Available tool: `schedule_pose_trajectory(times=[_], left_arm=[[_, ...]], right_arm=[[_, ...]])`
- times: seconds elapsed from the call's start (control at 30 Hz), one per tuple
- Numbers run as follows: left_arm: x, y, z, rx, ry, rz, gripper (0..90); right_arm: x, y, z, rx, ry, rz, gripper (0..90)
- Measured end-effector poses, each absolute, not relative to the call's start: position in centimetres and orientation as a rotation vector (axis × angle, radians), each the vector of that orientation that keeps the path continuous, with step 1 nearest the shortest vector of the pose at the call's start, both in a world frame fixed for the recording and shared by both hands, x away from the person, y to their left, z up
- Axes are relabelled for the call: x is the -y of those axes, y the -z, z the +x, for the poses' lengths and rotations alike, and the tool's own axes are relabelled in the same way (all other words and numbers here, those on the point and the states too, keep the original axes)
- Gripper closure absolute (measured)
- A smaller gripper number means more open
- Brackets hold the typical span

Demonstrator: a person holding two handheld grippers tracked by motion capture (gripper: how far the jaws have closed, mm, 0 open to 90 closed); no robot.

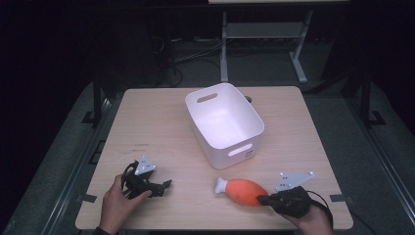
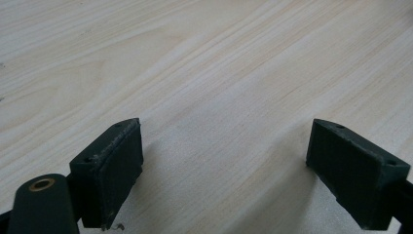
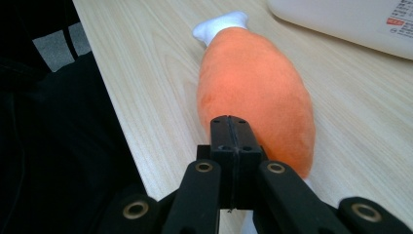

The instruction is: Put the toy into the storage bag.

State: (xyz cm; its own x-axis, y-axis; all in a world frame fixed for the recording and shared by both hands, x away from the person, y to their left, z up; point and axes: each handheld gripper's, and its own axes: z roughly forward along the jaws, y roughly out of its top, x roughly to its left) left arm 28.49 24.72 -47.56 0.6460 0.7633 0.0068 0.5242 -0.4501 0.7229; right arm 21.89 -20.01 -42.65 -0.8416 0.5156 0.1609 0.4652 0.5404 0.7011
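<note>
The table [image 1: 156, 122] was pale, matt wood-grain, the bin [image 1: 224, 122] smooth white plastic with a slight sheen, the drumstick toy [image 3: 255, 92] soft orange plush with a white cloth tip, and the left gripper [image 2: 226, 161] pads matt black, slightly rough

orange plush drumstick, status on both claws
Left claw open over bare table. Right claw shut at orange plush drumstick's fat end. White bin beyond, path clear.

Black left gripper [image 1: 165, 185] and right gripper [image 1: 262, 199], each topped by grey plate.
</note>
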Motion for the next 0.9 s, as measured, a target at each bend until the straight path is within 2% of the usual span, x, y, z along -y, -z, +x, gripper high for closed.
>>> schedule_pose_trajectory(times=[0.1, 0.13, 0.17, 0.2, 0.23, 0.3, 0.33, 0.37, 0.4, 0.57, 0.6, 0.63, 0.67, 0.9], left_arm=[[-24.7, 47.6, 28.5, -0.997, -0.434, 2.155, 12.5], [-24.7, 47.6, 28.5, -0.997, -0.434, 2.155, 12.5], [-24.7, 47.6, 28.5, -0.997, -0.435, 2.154, 12.5], [-24.7, 47.6, 28.5, -0.997, -0.434, 2.155, 12.5], [-24.7, 47.6, 28.5, -0.997, -0.435, 2.156, 12.5], [-24.7, 47.6, 28.5, -0.997, -0.435, 2.156, 12.5], [-24.7, 47.6, 28.5, -0.997, -0.435, 2.156, 12.5], [-24.7, 47.6, 28.5, -0.997, -0.435, 2.157, 12.5], [-24.7, 47.6, 28.5, -0.997, -0.435, 2.156, 12.5], [-24.7, 47.6, 28.5, -0.998, -0.434, 2.155, 12.5], [-24.7, 47.6, 28.5, -0.995, -0.435, 2.159, 12.5], [-24.7, 47.6, 28.5, -0.995, -0.435, 2.159, 12.5], [-24.7, 47.6, 28.5, -0.996, -0.434, 2.158, 12.5], [-24.7, 47.6, 28.5, -0.997, -0.434, 2.156, 12.5]], right_arm=[[19.9, 42.4, 22.0, -2.697, -1.206, 0.850, 89.5], [19.9, 42.2, 22.0, -2.698, -1.207, 0.843, 87.1], [19.7, 41.8, 22.2, -2.698, -1.203, 0.836, 81.1], [19.7, 41.8, 22.2, -2.698, -1.203, 0.836, 81.1], [19.6, 41.6, 22.5, -2.696, -1.191, 0.834, 74.7], [19.6, 41.5, 22.7, -2.695, -1.190, 0.833, 71.8], [19.6, 41.5, 22.8, -2.692, -1.182, 0.835, 67.6], [19.5, 41.3, 23.2, -2.686, -1.168, 0.846, 59.1], [19.5, 41.3, 23.2, -2.686, -1.168, 0.846, 59.1], [19.0, 41.2, 24.2, -2.691, -1.131, 0.857, 32.3], [18.5, 41.3, 24.5, -2.692, -1.106, 0.856, 20.2], [18.5, 41.3, 24.5, -2.692, -1.106, 0.856, 20.2], [18.0, 41.4, 24.9, -2.714, -1.086, 0.836, 13.4], [16.0, 42.2, 25.7, -2.785, -1.015, 0.754, 9.4]])
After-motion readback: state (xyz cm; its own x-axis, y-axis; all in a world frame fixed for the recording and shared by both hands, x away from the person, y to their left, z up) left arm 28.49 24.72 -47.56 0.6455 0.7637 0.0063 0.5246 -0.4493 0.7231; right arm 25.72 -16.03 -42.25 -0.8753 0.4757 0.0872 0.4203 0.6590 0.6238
